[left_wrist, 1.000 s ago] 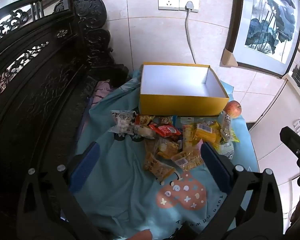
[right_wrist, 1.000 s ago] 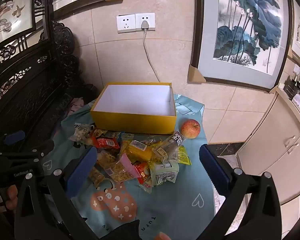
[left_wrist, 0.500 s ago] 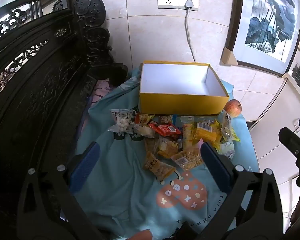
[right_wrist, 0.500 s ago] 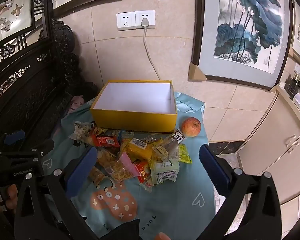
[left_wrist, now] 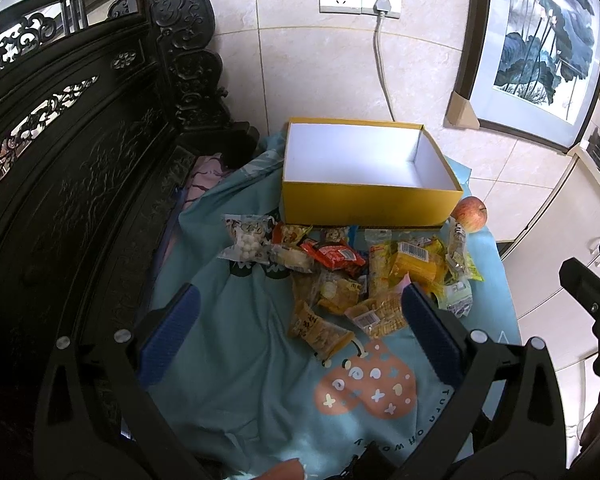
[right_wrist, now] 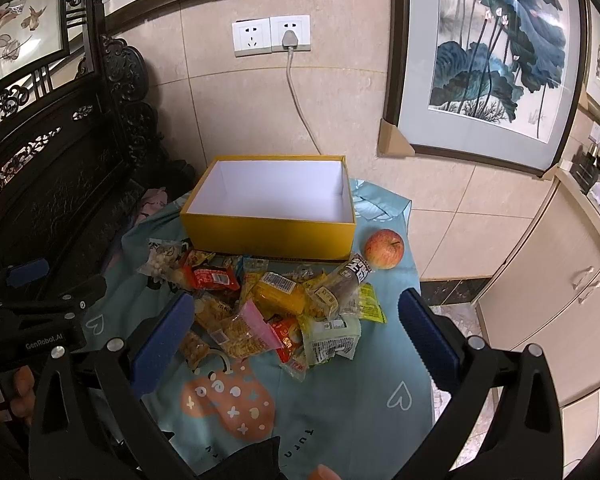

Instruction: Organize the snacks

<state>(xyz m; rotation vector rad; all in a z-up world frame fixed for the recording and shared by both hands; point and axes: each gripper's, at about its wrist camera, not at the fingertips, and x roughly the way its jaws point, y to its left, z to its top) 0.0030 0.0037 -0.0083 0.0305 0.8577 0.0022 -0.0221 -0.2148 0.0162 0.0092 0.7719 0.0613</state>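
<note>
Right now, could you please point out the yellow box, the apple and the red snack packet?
yellow box (right_wrist: 268, 236): right wrist view, front wall.
apple (right_wrist: 384, 249): right wrist view, middle.
red snack packet (right_wrist: 214, 279): right wrist view, wrapper face.

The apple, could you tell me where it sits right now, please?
The apple rests on the teal cloth, just off the yellow box's front right corner, beyond the snack pile.
</note>
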